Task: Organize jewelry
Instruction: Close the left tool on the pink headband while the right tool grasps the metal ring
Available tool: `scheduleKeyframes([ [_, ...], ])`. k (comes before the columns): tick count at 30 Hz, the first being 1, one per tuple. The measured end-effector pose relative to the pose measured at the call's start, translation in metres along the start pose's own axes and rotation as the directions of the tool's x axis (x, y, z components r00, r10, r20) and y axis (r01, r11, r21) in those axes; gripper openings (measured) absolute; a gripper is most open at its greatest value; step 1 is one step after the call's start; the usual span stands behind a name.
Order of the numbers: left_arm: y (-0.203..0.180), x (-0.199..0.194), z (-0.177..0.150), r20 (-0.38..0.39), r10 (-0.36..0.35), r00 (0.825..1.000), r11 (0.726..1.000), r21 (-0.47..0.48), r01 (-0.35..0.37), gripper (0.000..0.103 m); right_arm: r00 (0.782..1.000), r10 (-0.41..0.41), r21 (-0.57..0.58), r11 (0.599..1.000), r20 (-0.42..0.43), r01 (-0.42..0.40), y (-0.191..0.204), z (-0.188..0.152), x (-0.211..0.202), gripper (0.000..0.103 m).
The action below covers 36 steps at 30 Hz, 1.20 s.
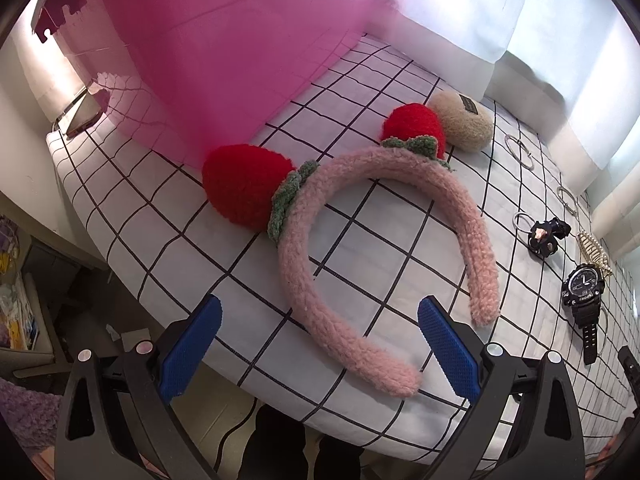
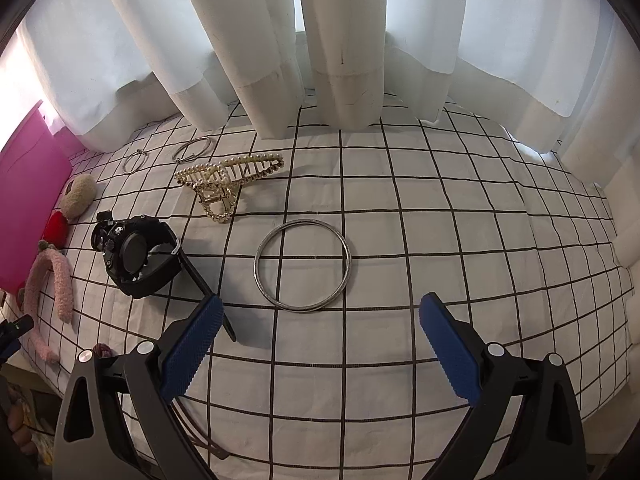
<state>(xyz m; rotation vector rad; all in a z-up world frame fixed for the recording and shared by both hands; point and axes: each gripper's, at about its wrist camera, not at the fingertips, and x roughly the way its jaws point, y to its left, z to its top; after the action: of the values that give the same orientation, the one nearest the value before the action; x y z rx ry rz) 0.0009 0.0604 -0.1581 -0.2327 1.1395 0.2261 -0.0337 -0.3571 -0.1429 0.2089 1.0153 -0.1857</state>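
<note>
A fluffy pink headband [image 1: 360, 248] with two red strawberries lies on the checked cloth; my open, empty left gripper [image 1: 320, 344] hovers just before its near end. A pink translucent organizer box [image 1: 208, 52] stands behind it. My open, empty right gripper [image 2: 320, 344] hovers just short of a silver bangle [image 2: 303, 266]. A black sport watch [image 2: 136, 258] lies to its left and shows in the left wrist view [image 1: 582, 292]. A pearl claw clip [image 2: 224, 180] lies beyond. The headband also shows in the right wrist view [image 2: 60, 284].
A beige fluffy scrunchie [image 1: 460, 122], thin silver rings [image 1: 520, 150] and a black hair clip [image 1: 544, 234] lie on the cloth [image 2: 440, 240]. White curtains [image 2: 340, 40] hang at the back. The table edge [image 1: 132, 292] drops off at the left, above floor clutter.
</note>
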Motion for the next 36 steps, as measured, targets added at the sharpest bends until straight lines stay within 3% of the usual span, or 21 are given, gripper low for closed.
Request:
scheduleKeyframes([
  [9,0.008,0.024,0.003,-0.006,0.031,1.000,0.998,-0.055,-0.031,0.097,1.000,-0.010,-0.030,1.000,-0.019,0.009,-0.002,0.005,0.027,0.094],
  [24,-0.002,0.033,0.000,0.029,0.078,0.997,0.997,-0.031,-0.077,0.097,0.996,-0.020,-0.139,0.990,-0.087,0.008,0.010,0.012,0.065,0.094],
  [36,-0.006,0.040,0.010,0.076,0.078,0.994,0.997,-0.021,-0.077,0.098,1.000,-0.007,-0.150,0.989,-0.026,0.003,0.009,0.011,0.066,0.094],
])
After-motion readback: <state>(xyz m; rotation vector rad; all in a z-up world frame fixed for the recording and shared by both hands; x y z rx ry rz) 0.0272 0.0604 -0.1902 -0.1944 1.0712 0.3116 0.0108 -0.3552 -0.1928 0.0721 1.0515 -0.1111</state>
